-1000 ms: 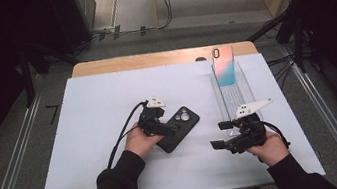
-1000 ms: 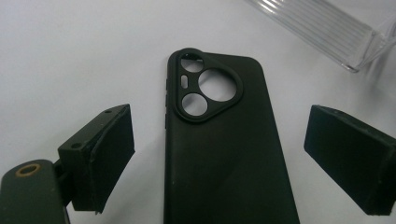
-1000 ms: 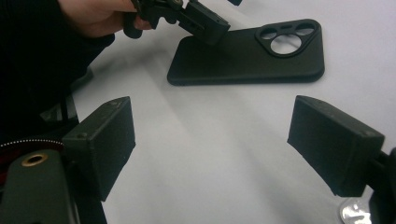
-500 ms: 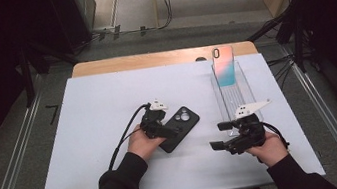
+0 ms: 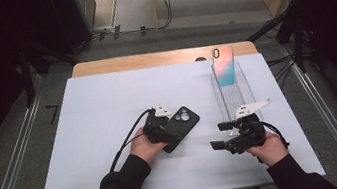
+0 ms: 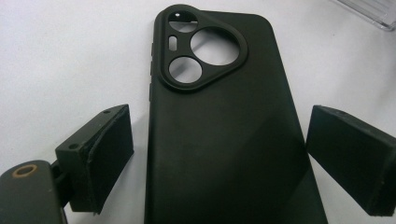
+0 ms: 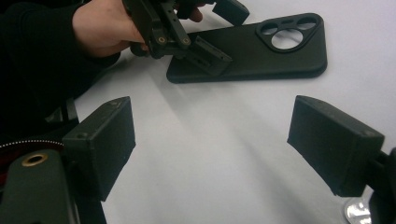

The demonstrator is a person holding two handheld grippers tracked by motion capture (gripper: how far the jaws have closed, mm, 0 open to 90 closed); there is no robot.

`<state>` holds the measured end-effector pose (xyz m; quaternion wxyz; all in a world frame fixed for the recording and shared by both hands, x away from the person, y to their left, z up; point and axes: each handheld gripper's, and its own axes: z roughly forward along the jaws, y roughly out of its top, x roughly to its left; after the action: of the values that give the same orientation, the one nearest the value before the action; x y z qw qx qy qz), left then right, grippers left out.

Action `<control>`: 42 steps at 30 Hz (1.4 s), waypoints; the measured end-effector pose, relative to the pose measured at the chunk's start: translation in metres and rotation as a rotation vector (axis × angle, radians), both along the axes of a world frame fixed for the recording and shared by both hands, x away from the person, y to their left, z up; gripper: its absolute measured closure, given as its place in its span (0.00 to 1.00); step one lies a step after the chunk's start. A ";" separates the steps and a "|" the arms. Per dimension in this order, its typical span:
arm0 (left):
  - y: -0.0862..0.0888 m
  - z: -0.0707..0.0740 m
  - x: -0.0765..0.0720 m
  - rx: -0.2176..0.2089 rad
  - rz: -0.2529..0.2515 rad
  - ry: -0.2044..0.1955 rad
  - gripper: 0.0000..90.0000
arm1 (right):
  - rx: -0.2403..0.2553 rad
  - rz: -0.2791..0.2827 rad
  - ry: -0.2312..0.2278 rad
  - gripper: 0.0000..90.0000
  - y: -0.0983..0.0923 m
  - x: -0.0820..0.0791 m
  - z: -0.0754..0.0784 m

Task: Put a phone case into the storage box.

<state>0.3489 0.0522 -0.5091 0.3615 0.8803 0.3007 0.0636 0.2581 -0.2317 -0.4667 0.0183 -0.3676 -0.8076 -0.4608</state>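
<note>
Two tools, two phone items, one clear stand on the desk.
Left tool point(image 6: 219, 154) is straddling the black phone case point(image 6: 224, 135), jaws wide, pads not touching; the case is lying flat mid-desk, matte, triangular camera cutout up. Right tool point(image 7: 210, 144) is gaping empty near the front edge. A pink-teal phone point(image 5: 224, 66) is leaning upright in the clear stand point(image 5: 233, 96).

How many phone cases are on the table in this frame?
2. A black phone case lies flat near the table's middle, between the open jaws of the left gripper. A pink-and-teal phone case stands upright in the clear rack at the far right. None looks hidden.
</note>
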 end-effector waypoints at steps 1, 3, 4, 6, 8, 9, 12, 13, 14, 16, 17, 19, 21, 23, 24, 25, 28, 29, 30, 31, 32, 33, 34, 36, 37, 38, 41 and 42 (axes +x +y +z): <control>0.000 0.000 0.000 0.000 -0.001 -0.004 0.09 | 0.003 0.001 0.005 0.15 0.000 0.000 0.000; 0.001 -0.002 -0.001 -0.011 -0.002 -0.010 0.09 | 0.007 0.000 0.006 0.15 0.000 0.000 -0.001; 0.001 -0.002 -0.002 -0.003 -0.009 -0.017 0.08 | 0.007 -0.001 0.008 0.15 0.000 0.000 0.000; -0.001 -0.003 -0.004 0.017 -0.022 -0.037 0.07 | 0.006 -0.002 0.007 0.15 0.000 0.000 0.000; -0.003 -0.004 -0.007 0.043 -0.032 -0.060 0.07 | 0.004 -0.003 0.006 0.15 0.000 0.000 -0.001; -0.004 -0.005 -0.008 0.049 -0.035 -0.071 0.06 | 0.005 -0.003 0.007 0.15 0.000 0.000 -0.001; -0.007 -0.006 -0.010 0.079 -0.035 -0.097 0.06 | 0.007 -0.004 0.010 0.15 -0.001 0.000 -0.001; -0.007 -0.005 -0.010 0.079 -0.034 -0.096 0.06 | 0.006 -0.003 0.010 0.15 -0.001 0.000 -0.001; -0.007 -0.006 -0.010 0.079 -0.033 -0.096 0.06 | 0.006 -0.003 0.010 0.15 -0.001 0.000 -0.001; -0.007 -0.006 -0.011 0.081 -0.036 -0.098 0.06 | 0.007 -0.003 0.011 0.15 0.000 0.000 -0.002; -0.007 -0.005 -0.011 0.086 -0.037 -0.099 0.06 | 0.006 -0.003 0.012 0.15 0.000 0.000 -0.002; -0.007 -0.006 -0.011 0.087 -0.036 -0.101 0.06 | 0.003 -0.003 0.012 0.15 0.000 0.000 -0.002; -0.007 -0.005 -0.012 0.085 -0.032 -0.102 0.07 | -0.002 -0.007 0.013 0.15 0.000 0.000 -0.003; -0.006 -0.004 -0.013 0.082 -0.035 -0.106 0.11 | -0.003 -0.016 0.011 0.15 0.001 0.000 -0.003; -0.007 -0.004 -0.014 0.085 -0.032 -0.106 0.14 | -0.004 -0.022 0.009 0.15 0.001 0.000 -0.003; -0.007 -0.004 -0.014 0.083 -0.031 -0.104 0.14 | -0.006 -0.023 0.008 0.15 0.001 0.000 -0.003; -0.007 -0.003 -0.014 0.086 -0.022 -0.101 0.15 | -0.010 -0.024 0.007 0.15 0.002 0.000 -0.003; -0.008 -0.003 -0.015 0.087 -0.020 -0.099 0.15 | -0.012 -0.022 0.006 0.15 0.002 0.000 -0.003; -0.008 -0.003 -0.015 0.088 -0.018 -0.096 0.15 | -0.012 -0.022 0.002 0.15 0.003 0.000 -0.004; -0.008 -0.002 -0.015 0.093 -0.015 -0.094 0.16 | -0.014 -0.023 0.000 0.15 0.003 0.000 -0.003; -0.008 -0.002 -0.015 0.095 -0.016 -0.092 0.16 | -0.012 -0.025 -0.001 0.15 0.003 0.000 -0.003; -0.008 -0.002 -0.015 0.093 -0.016 -0.092 0.16 | -0.007 -0.028 -0.001 0.15 0.003 -0.001 -0.003; -0.008 -0.002 -0.015 0.092 -0.015 -0.093 0.16 | -0.004 -0.030 -0.001 0.15 0.004 -0.001 -0.003; -0.008 -0.001 -0.015 0.091 -0.011 -0.090 0.17 | -0.008 -0.033 -0.012 0.15 0.004 -0.001 -0.002; -0.008 -0.001 -0.014 0.086 -0.010 -0.084 0.17 | -0.004 -0.033 -0.015 0.15 0.003 -0.002 -0.001; -0.007 0.000 -0.013 0.082 -0.007 -0.084 0.17 | -0.003 -0.034 -0.017 0.15 0.003 -0.002 0.000; -0.005 0.004 -0.012 0.062 0.005 -0.083 0.17 | 0.003 -0.044 -0.027 0.15 0.003 -0.002 0.002; -0.004 0.006 -0.012 0.049 0.009 -0.085 0.17 | 0.006 -0.049 -0.024 0.15 0.002 -0.002 0.003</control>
<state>0.3372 0.0485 -0.5031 0.3520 0.8840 0.2871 0.1100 0.2565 -0.2293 -0.4642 -0.0016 -0.3818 -0.7969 -0.4681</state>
